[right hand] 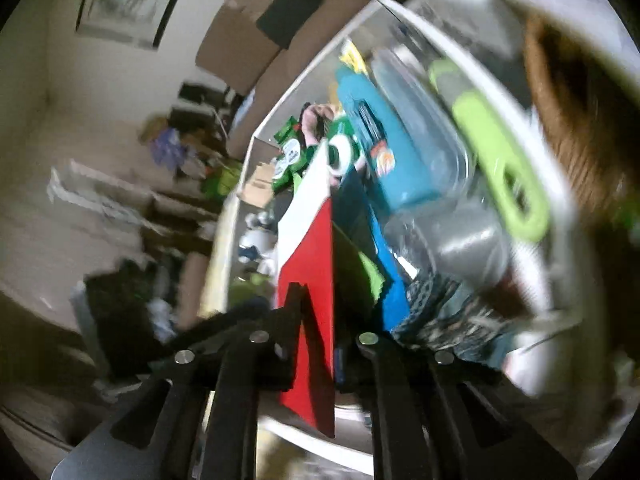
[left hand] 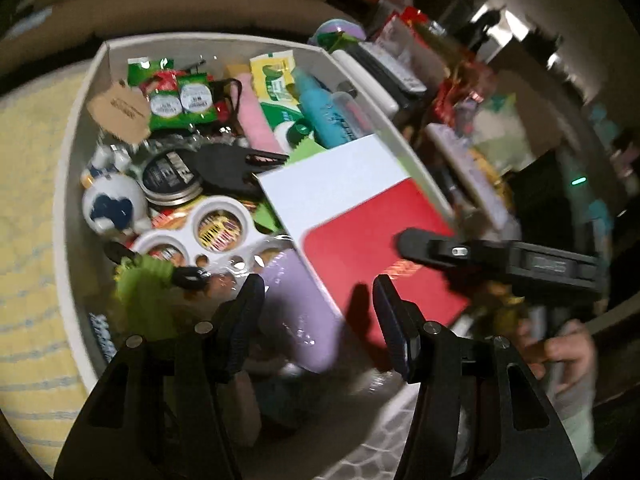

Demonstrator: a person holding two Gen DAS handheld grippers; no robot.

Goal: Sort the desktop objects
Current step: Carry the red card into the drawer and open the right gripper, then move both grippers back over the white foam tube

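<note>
Right gripper clamped on red-white card; left gripper agape, empty, above box. Black tin at ten o'clock; lettering unreadable.

One crowded white bin, its contents counted by kind.

In the left wrist view there is one white bin filling the left and centre of the frame. Inside it: one red-and-white card at centre right, two green snack packets at upper left, one brown paper tag beside them, one teal bottle at upper centre, one pink bar, one round black tin, one white-and-blue figurine at left, one lilac bottle at lower centre, one white ringed holder.
</note>
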